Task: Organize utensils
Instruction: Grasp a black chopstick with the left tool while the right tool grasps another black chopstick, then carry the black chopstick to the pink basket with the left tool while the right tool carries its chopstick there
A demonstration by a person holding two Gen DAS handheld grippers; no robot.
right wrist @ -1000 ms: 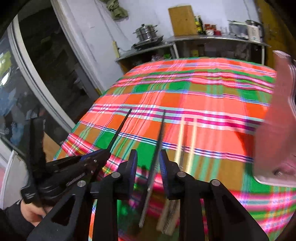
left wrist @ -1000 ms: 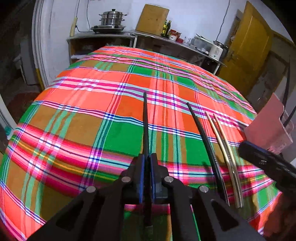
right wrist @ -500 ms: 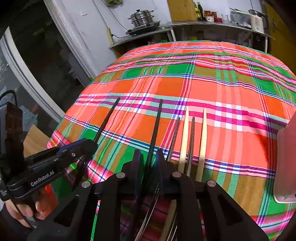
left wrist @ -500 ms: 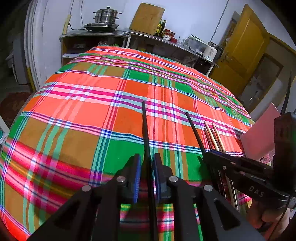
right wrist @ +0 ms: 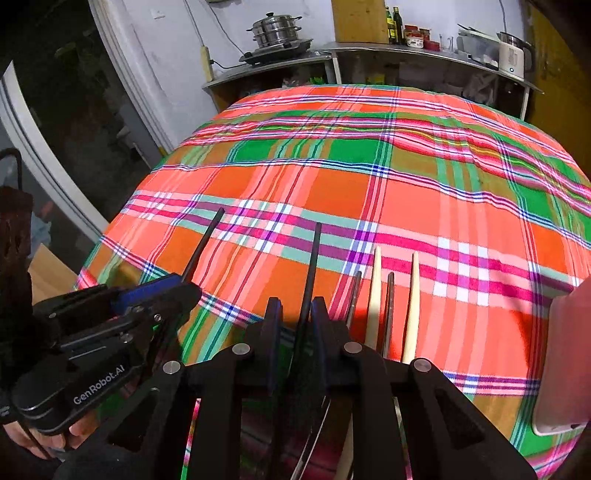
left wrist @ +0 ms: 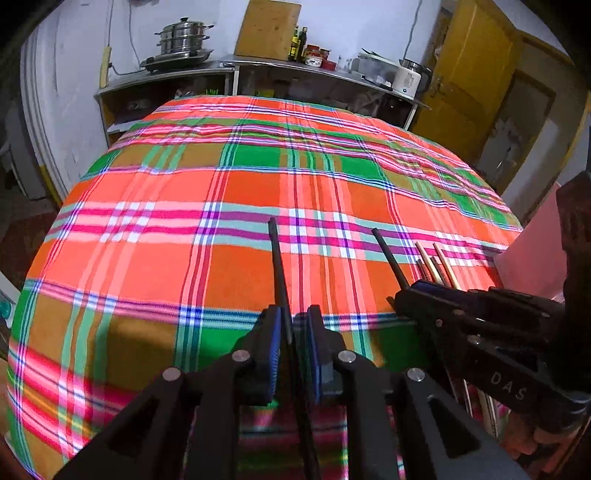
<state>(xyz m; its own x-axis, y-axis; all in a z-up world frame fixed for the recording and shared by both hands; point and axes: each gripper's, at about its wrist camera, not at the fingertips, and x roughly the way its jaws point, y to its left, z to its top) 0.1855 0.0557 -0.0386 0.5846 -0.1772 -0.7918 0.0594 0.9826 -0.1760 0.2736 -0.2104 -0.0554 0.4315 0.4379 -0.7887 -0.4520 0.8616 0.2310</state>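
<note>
1. Two black chopsticks are up off the cloth, one in each of my grippers: the left chopstick (left wrist: 277, 266) runs forward out of my left gripper (left wrist: 291, 332), the right chopstick (right wrist: 312, 266) out of my right gripper (right wrist: 297, 321).
2. My left jaws are nearly closed. They have just eased apart a little, and the stick sits between the blue pads (left wrist: 274, 345), against the left one with a thin gap on the other side, so I cannot tell whether they clamp it.
3. My right jaws have just been closing on their stick and stand narrow around it; whether the pads truly press it I cannot tell.
4. Just right of my right gripper, two pale chopsticks (right wrist: 375, 295) and two dark ones (right wrist: 389, 306) lie side by side on the plaid cloth (right wrist: 424, 192), tips pointing away.
5. Further right, a pink holder (right wrist: 569, 354) stands at the cloth's edge.
6. Beyond the table, a shelf (left wrist: 229, 70) carries a steel pot (left wrist: 183, 35), bottles and a kettle.
</note>
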